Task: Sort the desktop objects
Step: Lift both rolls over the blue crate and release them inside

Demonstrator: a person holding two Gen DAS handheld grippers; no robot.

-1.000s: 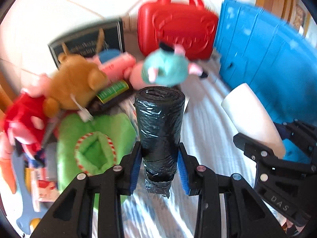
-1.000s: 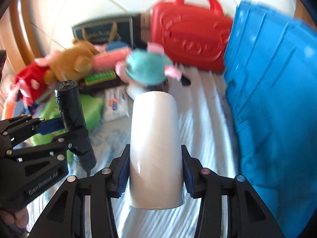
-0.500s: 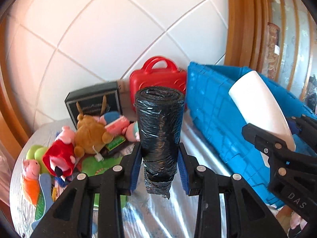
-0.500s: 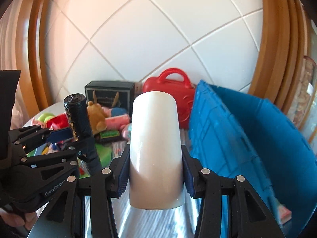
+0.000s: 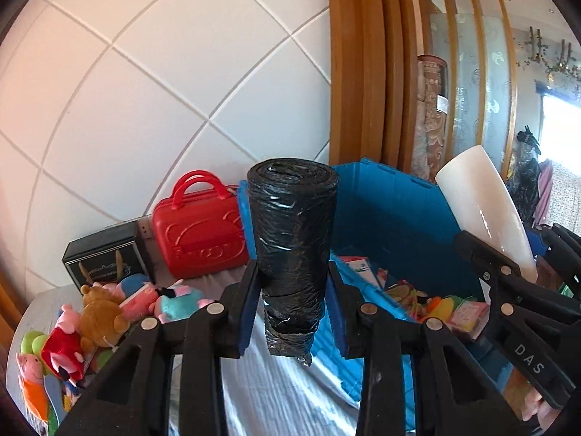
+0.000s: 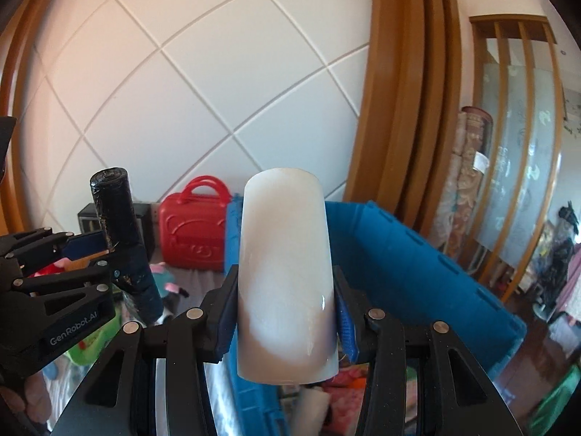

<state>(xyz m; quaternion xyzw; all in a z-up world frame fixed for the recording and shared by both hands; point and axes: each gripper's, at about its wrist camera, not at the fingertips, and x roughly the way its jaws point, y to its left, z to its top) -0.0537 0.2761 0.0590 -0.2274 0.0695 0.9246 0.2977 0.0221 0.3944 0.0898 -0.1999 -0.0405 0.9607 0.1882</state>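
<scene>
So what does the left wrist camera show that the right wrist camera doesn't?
Only the left wrist view shows the plush toys heaped on the table, the brown bear among them, and the colourful items down inside the blue crate. Only the right wrist view shows the crate's far right corner. Both show the red case, the black roll in the left gripper, and the white roll in the right gripper.
</scene>
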